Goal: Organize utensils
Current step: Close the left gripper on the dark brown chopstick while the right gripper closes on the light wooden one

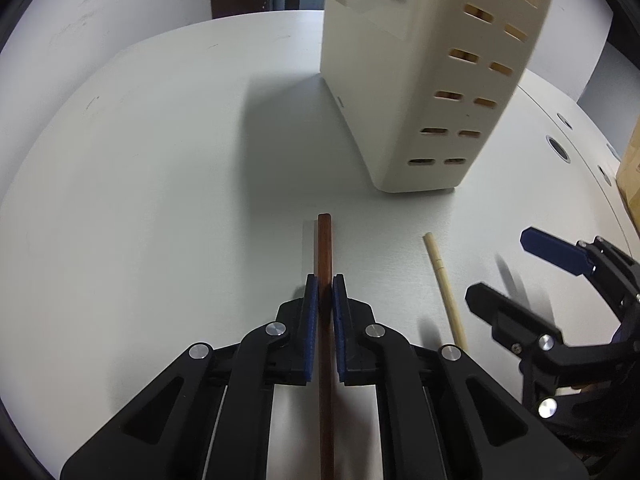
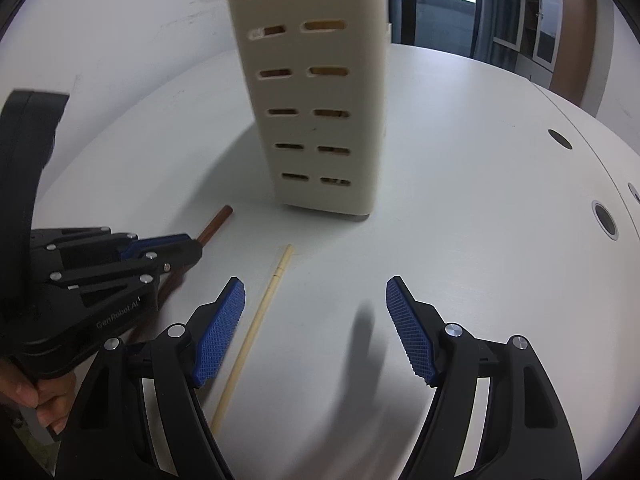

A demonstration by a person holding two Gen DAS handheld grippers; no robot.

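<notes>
A tall cream utensil holder (image 1: 424,80) with rows of slotted openings stands upright on the white table (image 1: 160,160), and everything else is placed from it. Round dark holes (image 1: 558,148) are set in the tabletop to the holder's right, and a brown box edge (image 1: 632,160) shows beyond them; nothing lies between the holder and the chopsticks. Just in front of the holder's base, a dark reddish-brown chopstick (image 1: 325,248), square-ended and straight, points its tip toward the holder. The left gripper (image 1: 325,280) is clenched on it, blue pads pressing both sides partway along the shaft, the stick running back between the fingers. A little to the right, also in front of the holder, a pale bamboo chopstick (image 2: 256,320) lies flat on the table. The right gripper (image 2: 315,284) hovers over it with fingers spread wide and nothing between the pads; the pale stick passes just beside its left finger (image 2: 220,332).
</notes>
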